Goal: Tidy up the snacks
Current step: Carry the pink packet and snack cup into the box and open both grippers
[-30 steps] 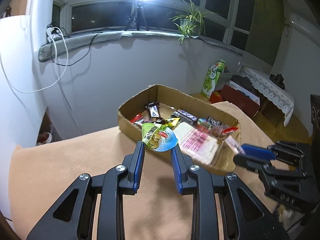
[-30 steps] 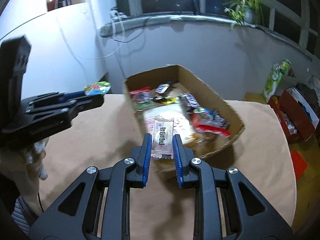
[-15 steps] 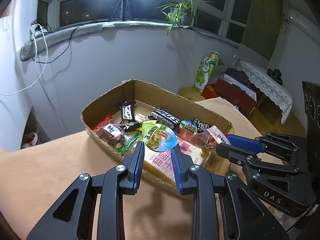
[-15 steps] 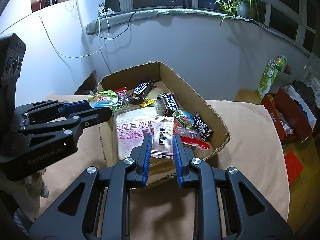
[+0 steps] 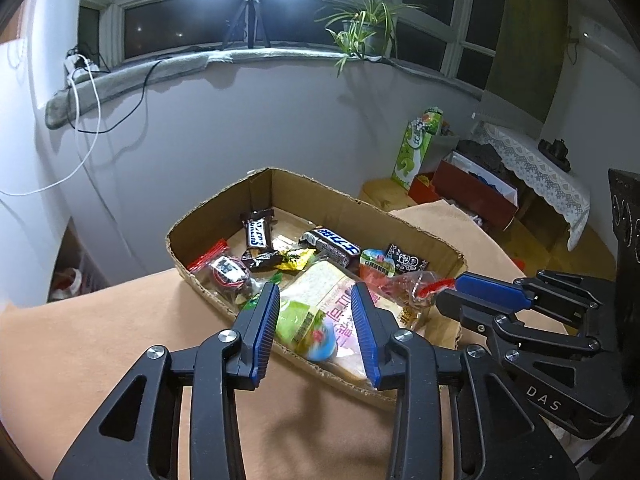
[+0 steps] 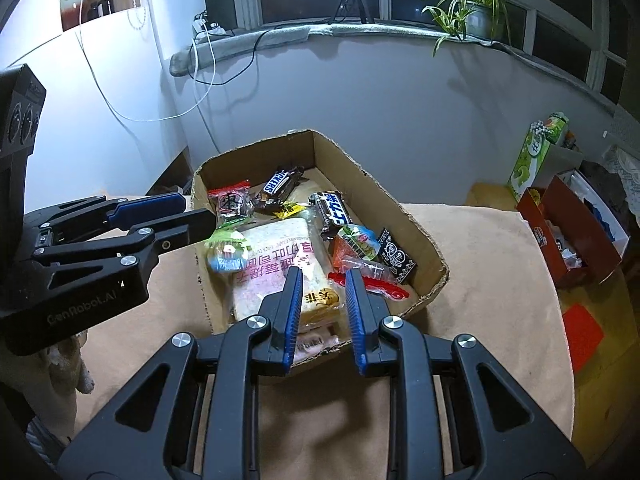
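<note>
A cardboard box (image 5: 408, 216) (image 6: 360, 168) on the tan table holds several snacks: chocolate bars, a bread pack (image 6: 276, 264), red and green packets. My left gripper (image 5: 314, 304) is open over the box's near edge; a round green jelly cup (image 5: 306, 330) (image 6: 226, 252) is blurred below its jaws, falling onto the bread pack. My right gripper (image 6: 320, 280) is open over the box's near end; a small white packet (image 6: 316, 340) lies under its jaws by the box wall. Each gripper shows in the other's view.
The tan cloth-covered table (image 5: 80, 344) runs around the box. A grey wall stands behind. A green carton (image 5: 418, 146) and a red box (image 5: 476, 192) stand on the floor to the right. A window sill with a plant (image 5: 360, 28) is beyond.
Both grippers have opened. The left let go of the green jelly cup, which drops into the box. The right let go of the white packet, now lying in the box's near end.
</note>
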Demonstrator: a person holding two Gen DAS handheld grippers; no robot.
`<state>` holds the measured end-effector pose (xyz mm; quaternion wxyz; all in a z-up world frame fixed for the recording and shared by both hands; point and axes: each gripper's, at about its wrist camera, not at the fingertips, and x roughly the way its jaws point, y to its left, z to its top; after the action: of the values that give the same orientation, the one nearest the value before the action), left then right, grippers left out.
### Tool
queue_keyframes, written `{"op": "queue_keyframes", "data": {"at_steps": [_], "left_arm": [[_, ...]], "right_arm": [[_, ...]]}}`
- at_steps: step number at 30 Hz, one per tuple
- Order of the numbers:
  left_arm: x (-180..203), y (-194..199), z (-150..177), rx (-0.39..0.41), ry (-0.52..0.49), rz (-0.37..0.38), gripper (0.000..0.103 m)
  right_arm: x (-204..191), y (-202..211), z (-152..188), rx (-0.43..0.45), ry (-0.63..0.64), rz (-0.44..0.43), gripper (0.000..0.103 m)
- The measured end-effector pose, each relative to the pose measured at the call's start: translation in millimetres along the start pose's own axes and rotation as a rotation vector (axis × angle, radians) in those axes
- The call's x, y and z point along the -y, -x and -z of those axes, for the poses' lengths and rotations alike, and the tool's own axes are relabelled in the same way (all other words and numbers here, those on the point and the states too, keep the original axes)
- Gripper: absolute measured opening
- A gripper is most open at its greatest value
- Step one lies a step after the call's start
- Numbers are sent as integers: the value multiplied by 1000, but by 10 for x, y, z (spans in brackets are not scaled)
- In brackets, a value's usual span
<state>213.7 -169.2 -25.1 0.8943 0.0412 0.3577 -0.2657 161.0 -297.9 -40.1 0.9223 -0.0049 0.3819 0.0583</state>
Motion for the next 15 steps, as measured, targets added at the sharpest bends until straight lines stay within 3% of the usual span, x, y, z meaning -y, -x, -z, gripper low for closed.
{"op": "queue_keyframes", "data": {"at_steps": [2, 6, 11, 13, 15], "left_arm": [[7, 24, 2, 4, -3, -2, 35], [18, 69, 4, 11, -5, -5, 35], [21, 184, 31, 30, -1, -13, 35], [27, 231, 37, 39, 1, -15, 37], [43, 297, 50, 54, 4, -22, 47]], "right_arm": [[-6, 27, 8, 4, -4, 0, 24], [-9, 107, 34, 18, -14, 3, 37], [-32, 239, 76, 43, -18, 15, 39], [-41, 300, 101, 58, -20, 26, 57], [-48, 376, 127, 86, -19, 45, 69]]}}
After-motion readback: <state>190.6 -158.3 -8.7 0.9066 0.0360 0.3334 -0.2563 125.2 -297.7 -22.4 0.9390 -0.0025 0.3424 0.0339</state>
